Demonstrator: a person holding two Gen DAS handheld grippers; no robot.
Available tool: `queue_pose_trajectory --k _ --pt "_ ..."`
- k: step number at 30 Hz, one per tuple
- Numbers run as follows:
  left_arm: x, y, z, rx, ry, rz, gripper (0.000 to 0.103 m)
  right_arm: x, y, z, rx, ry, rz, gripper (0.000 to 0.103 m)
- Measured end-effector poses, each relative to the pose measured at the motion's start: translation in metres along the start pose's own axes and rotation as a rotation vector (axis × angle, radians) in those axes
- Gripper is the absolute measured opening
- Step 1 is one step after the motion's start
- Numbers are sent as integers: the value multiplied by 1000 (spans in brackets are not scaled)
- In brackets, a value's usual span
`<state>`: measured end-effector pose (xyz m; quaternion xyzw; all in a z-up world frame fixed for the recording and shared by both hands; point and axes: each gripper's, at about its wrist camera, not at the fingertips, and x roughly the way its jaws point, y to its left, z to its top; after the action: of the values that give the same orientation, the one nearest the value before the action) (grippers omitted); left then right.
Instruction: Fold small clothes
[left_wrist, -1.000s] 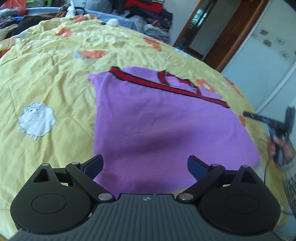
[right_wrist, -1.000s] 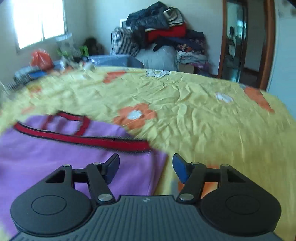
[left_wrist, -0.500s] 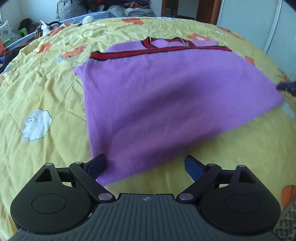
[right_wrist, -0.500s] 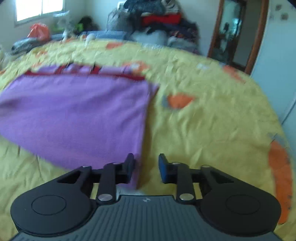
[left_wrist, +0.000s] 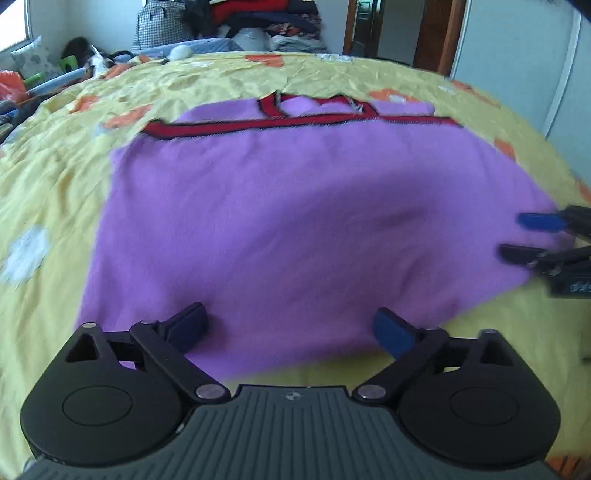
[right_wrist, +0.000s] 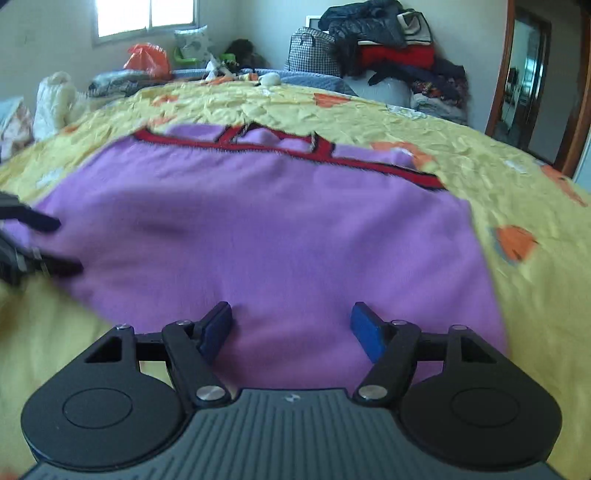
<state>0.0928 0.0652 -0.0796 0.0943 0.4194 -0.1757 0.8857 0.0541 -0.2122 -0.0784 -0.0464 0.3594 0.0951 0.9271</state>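
1. Left gripper (left_wrist: 290, 325), in the left wrist view, has its jaws spread wide, having just opened further, with nothing pinched between them. It hangs over the near hem of the purple top (left_wrist: 295, 206), which lies flat on the yellow bedspread (left_wrist: 55, 166), its red band (left_wrist: 295, 123) at the far edge. At the right edge, the right gripper (left_wrist: 517, 238) reaches in over the top's corner, jaws apart.

2. Right gripper (right_wrist: 291, 326), in the right wrist view, also stands with jaws apart, having just opened, gripping nothing. Below it lies the top (right_wrist: 277, 229), flat on the bedspread (right_wrist: 517, 147). The left gripper (right_wrist: 62, 243) enters at the left edge over the top's other corner. A clothes pile (right_wrist: 388, 48) sits against the far wall.
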Motion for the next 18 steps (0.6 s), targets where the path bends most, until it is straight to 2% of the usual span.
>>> queue_pose_trajectory --k 3,5,6,7,8,10,11,12,14,15,16,18 --pt "-11 -3 -13 20 20 6 100 -4 -9 13 47 47 22 72" --pt "-22 1 -5 0 7 -14 92 -11 -6 25 105 -35 31 72" --pt "-29 4 -1 -40 -24 -45 94 -10 -3 30 119 -63 67 74" --pt "-31 7 7 -80 -45 -74 96 -2 3 38 115 -68 101 82" --pt "-27 8 18 -106 -56 -82 97 9 9 46 97 -69 108 85" --pt "-13 7 41 -113 -96 -38 98 32 19 62 58 -93 39 85" --pt "-3 6 53 -118 -114 -24 99 44 21 70 42 -102 31 85" --pt "10 8 64 -131 -117 -16 100 58 21 78 28 -82 17 85" --pt "37 15 81 -170 -91 52 100 79 17 85 9 -35 -26 87" --pt "52 22 85 -193 -50 76 101 85 9 83 7 -32 -18 93" --pt "61 28 84 -194 -49 98 103 88 -2 78 20 -30 -34 103" --pt "63 37 76 -175 -92 118 103 82 -26 72 91 -23 -19 103"
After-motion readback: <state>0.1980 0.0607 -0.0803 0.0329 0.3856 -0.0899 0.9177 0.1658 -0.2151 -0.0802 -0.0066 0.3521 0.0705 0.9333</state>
